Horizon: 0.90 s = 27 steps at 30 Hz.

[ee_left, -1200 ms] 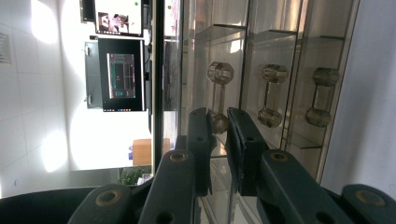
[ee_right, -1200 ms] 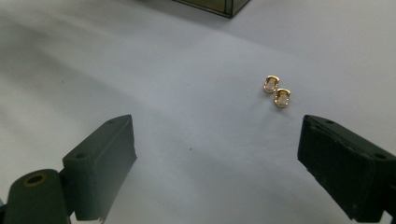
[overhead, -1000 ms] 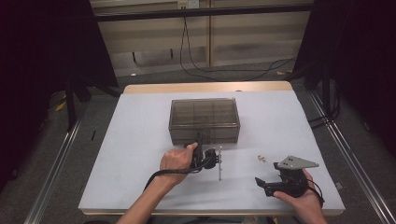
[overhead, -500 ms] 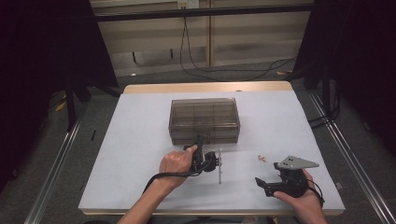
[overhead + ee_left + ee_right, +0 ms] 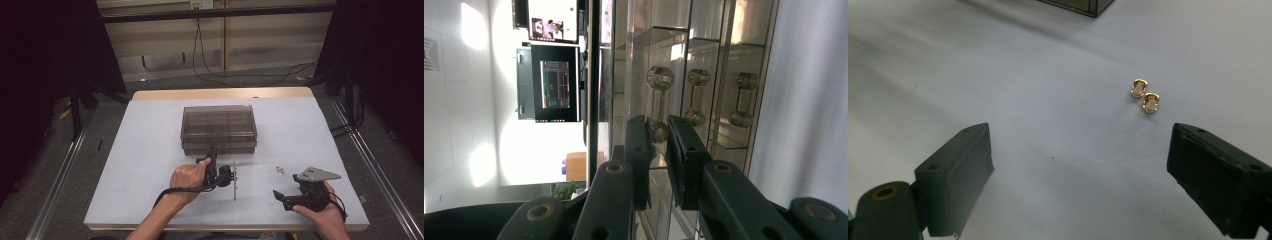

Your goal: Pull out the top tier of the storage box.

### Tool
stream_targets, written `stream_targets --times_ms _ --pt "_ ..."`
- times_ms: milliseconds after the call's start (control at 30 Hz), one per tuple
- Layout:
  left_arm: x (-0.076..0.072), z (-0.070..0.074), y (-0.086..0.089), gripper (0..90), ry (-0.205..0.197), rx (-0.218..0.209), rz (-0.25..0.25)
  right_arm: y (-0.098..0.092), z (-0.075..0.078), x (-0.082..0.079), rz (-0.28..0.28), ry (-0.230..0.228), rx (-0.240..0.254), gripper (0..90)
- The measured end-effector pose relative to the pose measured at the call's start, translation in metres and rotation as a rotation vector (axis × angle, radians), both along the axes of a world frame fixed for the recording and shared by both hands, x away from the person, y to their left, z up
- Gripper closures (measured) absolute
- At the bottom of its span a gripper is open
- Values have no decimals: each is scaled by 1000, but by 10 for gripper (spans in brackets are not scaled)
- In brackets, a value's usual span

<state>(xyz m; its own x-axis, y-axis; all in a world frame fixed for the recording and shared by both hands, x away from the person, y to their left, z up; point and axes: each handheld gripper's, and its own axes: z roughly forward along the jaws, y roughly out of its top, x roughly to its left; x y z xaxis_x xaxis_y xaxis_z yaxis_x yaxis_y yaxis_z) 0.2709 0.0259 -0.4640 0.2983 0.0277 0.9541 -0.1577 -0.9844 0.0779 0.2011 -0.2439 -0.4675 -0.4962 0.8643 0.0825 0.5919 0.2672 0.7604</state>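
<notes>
White bench (image 5: 150, 150), clear compartment box (image 5: 218, 127), 2 gold earrings (image 5: 1145, 96).
Left hand-held gripper (image 5: 659, 145) nearly closed at the box; right hand-held gripper (image 5: 1080, 170) open.

Both forearms bare, no sleeves seen. Left gripper (image 5: 227, 176): black body, black cable looping back along the wrist; in its own view, two flat black jaw pads on arms with round brass-coloured pivot screws. Right gripper (image 5: 280, 196): black body, grey three-cornered plate on top, black cable behind the hand; blocky black jaws, one brass-ringed screw hole.
</notes>
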Motion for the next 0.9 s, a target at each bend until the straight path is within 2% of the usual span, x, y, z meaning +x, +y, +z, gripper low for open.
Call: stream_targets --times_ms 200,367,400,467,533,567,667,733,767,867,900 --pt "1 4 2 795 40 -26 -9 1 -1 1 1 5 -3 105" --pt "1 9 5 748 97 -81 -21 1 -1 1 -2 6 -2 103" --pt "0 8 5 734 95 -84 -20 1 -1 1 -1 6 -2 103" --pt "0 9 6 707 116 -97 -16 1 0 1 -1 8 -2 102" --pt "-1 12 7 683 127 -118 -29 1 0 1 -1 6 -2 102" --pt "-1 15 7 666 155 -152 -42 1 0 1 -1 6 -2 102" --pt "-3 22 10 633 214 -194 -56 0 -1 1 0 5 -3 101" --pt "-2 28 14 613 270 -258 -66 1 -1 1 2 10 -1 101" --pt "-1 32 16 610 318 -301 -69 1 -1 0 1 14 -4 101" --pt "4 37 22 602 400 -384 -76 1 -1 1 0 15 -2 97" --pt "5 37 24 603 439 -404 -75 1 -1 1 0 12 -4 95"
